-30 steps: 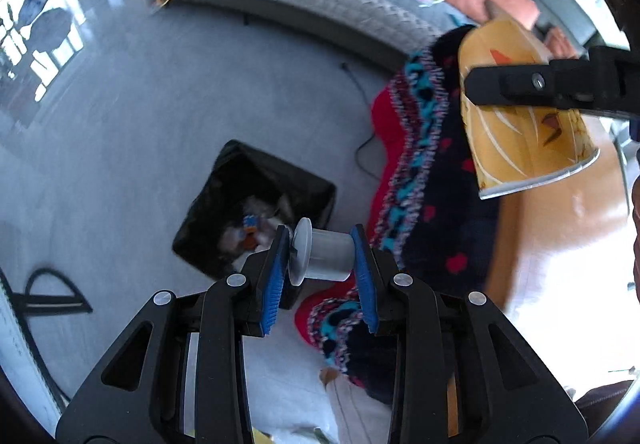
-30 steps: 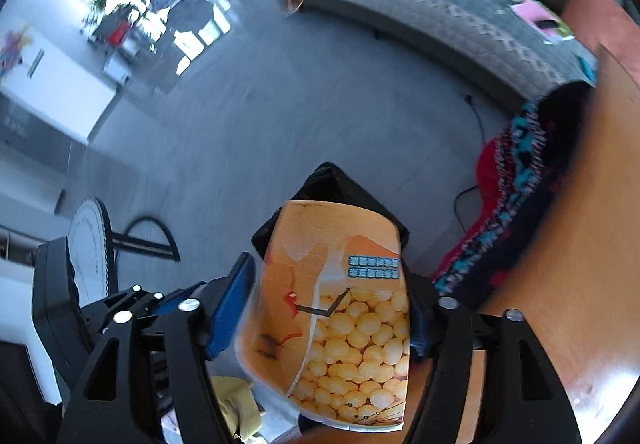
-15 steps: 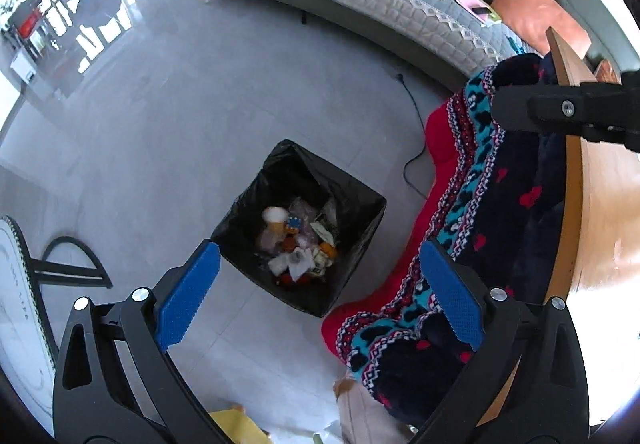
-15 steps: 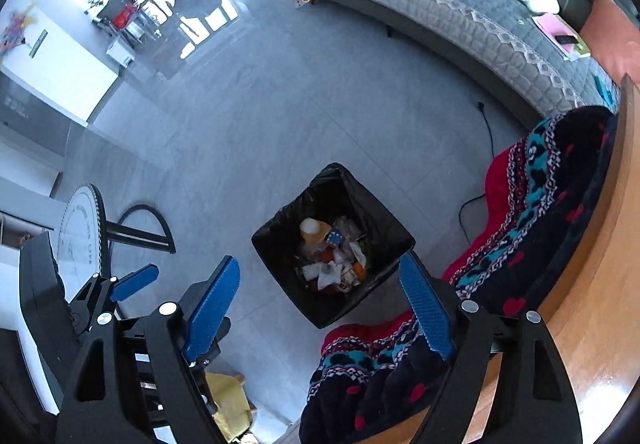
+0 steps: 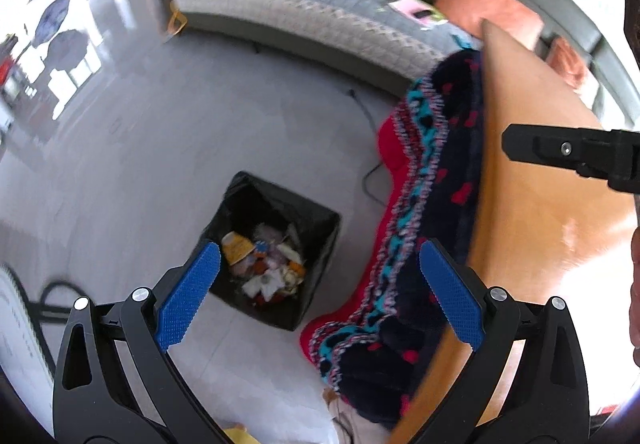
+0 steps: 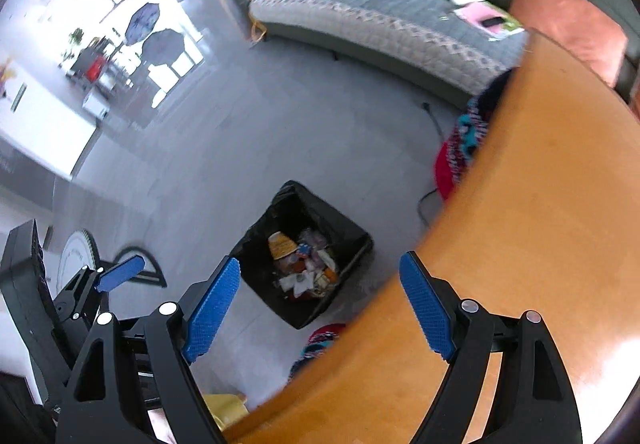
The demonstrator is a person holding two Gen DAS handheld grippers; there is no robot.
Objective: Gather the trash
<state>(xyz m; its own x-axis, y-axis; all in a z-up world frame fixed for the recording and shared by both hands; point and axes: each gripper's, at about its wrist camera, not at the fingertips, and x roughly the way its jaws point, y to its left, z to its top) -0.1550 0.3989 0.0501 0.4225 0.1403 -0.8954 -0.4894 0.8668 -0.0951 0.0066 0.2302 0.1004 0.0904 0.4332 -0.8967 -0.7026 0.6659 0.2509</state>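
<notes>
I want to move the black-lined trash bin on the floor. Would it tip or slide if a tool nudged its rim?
The black bag-lined square trash bin probably slides: it sits flat on smooth glossy floor. It likely weighs little, holding only paper scraps.

Both wrist views look steeply down from above, sharing the bin (image 5: 276,248) and sofa (image 6: 380,24).

1. Floor (image 5: 168,148): grey, glossy tile. A black-lined trash bin (image 5: 320,220) stands on it, part full of mixed wrappers and paper.
2. A black cable (image 5: 370,180) lies on the floor between bin and sofa (image 5: 304,24).
3. Surface (image 6: 552,204): orange-brown wood, bare where visible.
4. A patterned blanket (image 5: 436,180) hangs off the surface's edge, down to the floor.
</notes>
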